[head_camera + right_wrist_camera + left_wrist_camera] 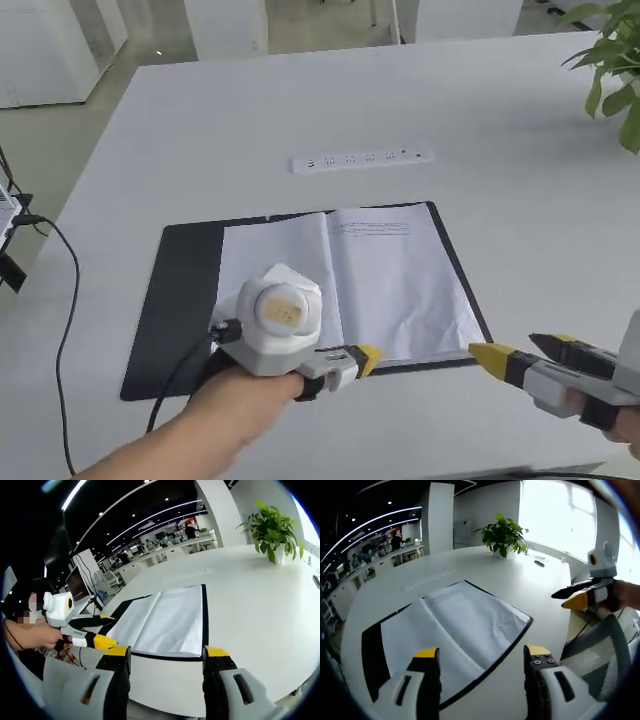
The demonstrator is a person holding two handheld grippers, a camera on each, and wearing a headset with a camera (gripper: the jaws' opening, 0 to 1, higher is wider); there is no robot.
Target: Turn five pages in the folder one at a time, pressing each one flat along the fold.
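Note:
The folder [400, 290] lies open on the white table, its white pages spread on a black cover, the fold running down the middle. My left gripper [362, 358] hovers at the folder's near edge, just right of the fold. In its own view the jaws [482, 652] stand open over the right page [465, 625], with nothing between them. My right gripper [520, 348] is off the folder's near right corner, open and empty. Its own view has the yellow-tipped jaws [166, 652] wide apart, looking across the folder [165, 617] at the left gripper [90, 632].
A white power strip [362, 158] lies beyond the folder. A potted plant [615, 70] stands at the far right corner. A black cable [65, 330] trails off the table's left side. A mesh chair [592, 655] sits by the near edge.

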